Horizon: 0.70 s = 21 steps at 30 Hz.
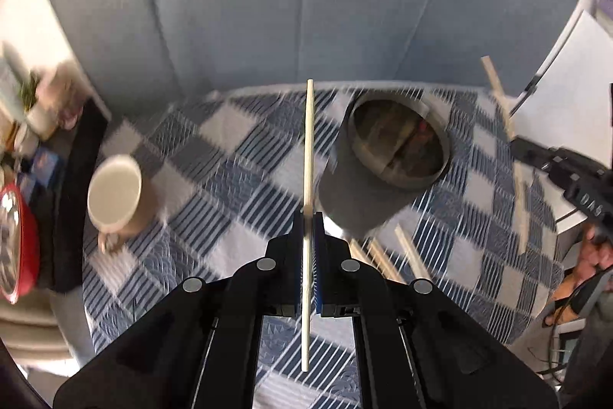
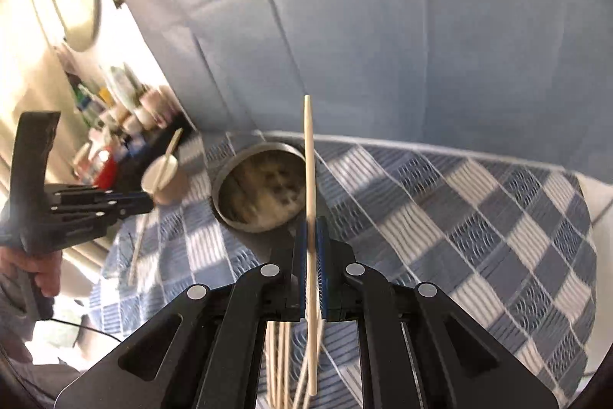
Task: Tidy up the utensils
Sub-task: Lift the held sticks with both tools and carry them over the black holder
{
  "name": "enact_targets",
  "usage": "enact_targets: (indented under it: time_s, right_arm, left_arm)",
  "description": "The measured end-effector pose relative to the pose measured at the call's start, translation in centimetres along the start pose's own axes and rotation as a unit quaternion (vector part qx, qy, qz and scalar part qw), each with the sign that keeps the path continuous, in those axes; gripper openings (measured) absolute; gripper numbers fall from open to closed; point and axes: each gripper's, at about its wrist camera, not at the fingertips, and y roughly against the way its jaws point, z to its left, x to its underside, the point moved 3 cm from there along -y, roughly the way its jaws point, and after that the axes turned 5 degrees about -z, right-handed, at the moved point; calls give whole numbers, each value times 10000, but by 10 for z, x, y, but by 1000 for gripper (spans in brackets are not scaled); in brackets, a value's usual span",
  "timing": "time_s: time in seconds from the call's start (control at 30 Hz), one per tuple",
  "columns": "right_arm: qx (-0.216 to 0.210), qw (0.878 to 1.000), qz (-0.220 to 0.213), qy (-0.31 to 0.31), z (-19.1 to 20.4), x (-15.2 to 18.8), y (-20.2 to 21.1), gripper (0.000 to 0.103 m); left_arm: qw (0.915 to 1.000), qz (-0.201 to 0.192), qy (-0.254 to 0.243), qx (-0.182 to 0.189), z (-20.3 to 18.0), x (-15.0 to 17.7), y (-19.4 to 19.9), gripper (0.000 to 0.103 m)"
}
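Observation:
My left gripper (image 1: 308, 217) is shut on a pale wooden chopstick (image 1: 309, 140) that stands nearly upright between its blue pads, above the checked tablecloth (image 1: 230, 179). My right gripper (image 2: 313, 227) is shut on a second chopstick (image 2: 309, 160) in the same way. A round metal tin (image 1: 398, 144) (image 2: 264, 190) stands open just beyond both grippers, with a beige cup (image 1: 115, 194) (image 2: 164, 179) to its left. Each wrist view shows the other gripper off to the side: the right gripper (image 1: 513, 140) and the left gripper (image 2: 151, 202). More loose chopsticks (image 1: 413, 255) (image 2: 279, 363) lie on the cloth.
A red-rimmed bowl (image 1: 15, 236) and a crowd of bottles and jars (image 2: 126, 110) sit at the left past the table's edge. Blue upholstery (image 1: 306, 6) rises behind the table. A white board (image 1: 567, 71) lies at the right. A person's hand (image 1: 594, 255) grips the right handle.

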Motion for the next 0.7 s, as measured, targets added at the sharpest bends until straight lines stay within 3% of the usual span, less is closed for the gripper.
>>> enact_targets:
  time_s: [0.1,0.37,0.7]
  right_arm:
    - [-168,9997,-129,149,13,-18,-5,5]
    - [-293,9988,-234,309,29,-51,-28,5]
    - [-360,9989,-308,63,20,-68,-60,5]
  left_arm:
    - [9997,-236,-29,79,-8,-23,5,5]
    - [9991,-383,-172,15,-30,-69,-8,5]
    - [9980,-457,13,427,-40,-96,-36,5]
